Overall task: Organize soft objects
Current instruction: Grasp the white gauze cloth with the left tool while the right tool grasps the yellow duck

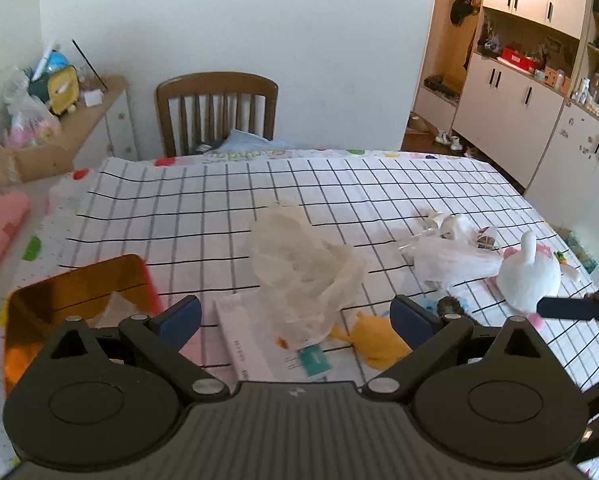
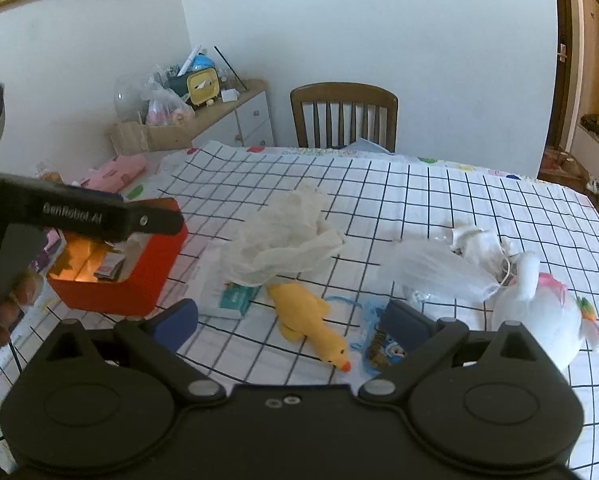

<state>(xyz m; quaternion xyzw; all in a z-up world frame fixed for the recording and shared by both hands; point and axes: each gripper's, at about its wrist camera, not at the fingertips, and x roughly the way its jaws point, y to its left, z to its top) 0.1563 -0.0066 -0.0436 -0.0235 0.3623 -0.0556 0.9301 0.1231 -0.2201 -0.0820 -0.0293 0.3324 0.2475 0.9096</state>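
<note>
While both the left gripper (image 1: pixel 295 316) and the right gripper (image 2: pixel 291 320) hang spread and empty over the near table edge, the yellow duck plush (image 2: pixel 307 320) lying between the right one's fingers looks light and squashy, best pinched across its plump middle.

2 plush toys (image 2: pixel 313 322), 2 plastic bags (image 2: pixel 287 236), 1 red box (image 2: pixel 139 284), 1 chair (image 2: pixel 343 118)

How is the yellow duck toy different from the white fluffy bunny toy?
The flat yellow plush duck is all yellow with an orange beak, while the round white plush bunny is white with pink trim. The duck lies stretched out flat on the checked cloth; the bunny is plump, with an ear sticking up. The duck sits mid-table, the bunny at the right. Both are soft toys, and neither is being held.
</note>
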